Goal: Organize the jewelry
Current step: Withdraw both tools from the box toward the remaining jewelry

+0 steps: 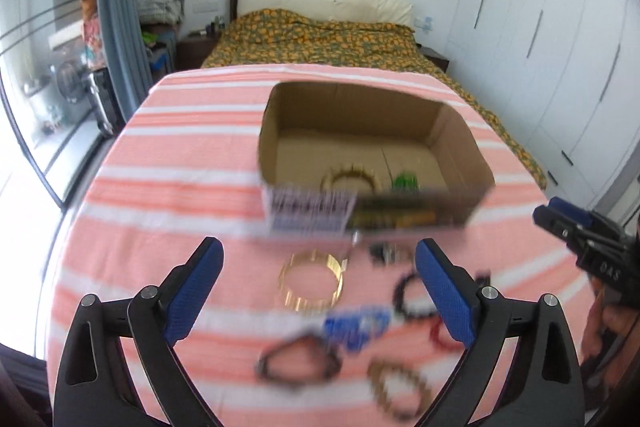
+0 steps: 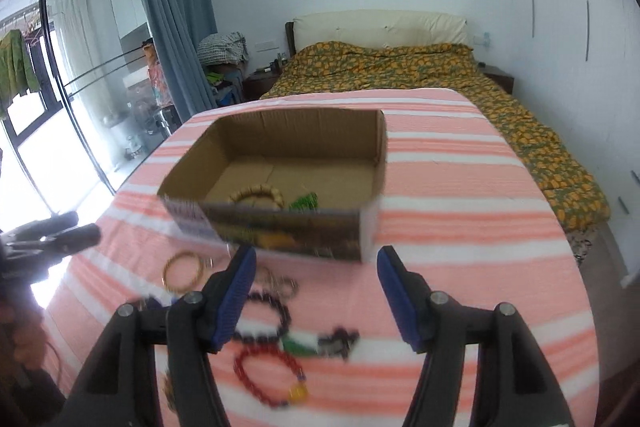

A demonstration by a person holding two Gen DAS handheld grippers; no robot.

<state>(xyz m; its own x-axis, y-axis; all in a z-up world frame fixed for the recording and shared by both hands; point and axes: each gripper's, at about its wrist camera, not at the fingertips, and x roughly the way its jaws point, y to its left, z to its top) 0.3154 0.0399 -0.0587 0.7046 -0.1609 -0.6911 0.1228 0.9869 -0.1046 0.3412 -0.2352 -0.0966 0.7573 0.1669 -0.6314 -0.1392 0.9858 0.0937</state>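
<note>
Both hand-held grippers, left (image 1: 318, 263) and right (image 2: 316, 271), gape wide, empty. Gold bangle (image 1: 311, 282) looks stiff, slippery; pinch its rim.

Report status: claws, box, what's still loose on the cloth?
Left claw open, empty. Right claw open, empty. Cardboard box holds a beige bracelet and green beads. Gold bangle, red bracelet and others loose on the striped cloth. Nothing blocking.

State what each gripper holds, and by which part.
Nothing. The left gripper and right gripper are both open and empty above bracelets on the striped cloth.
</note>
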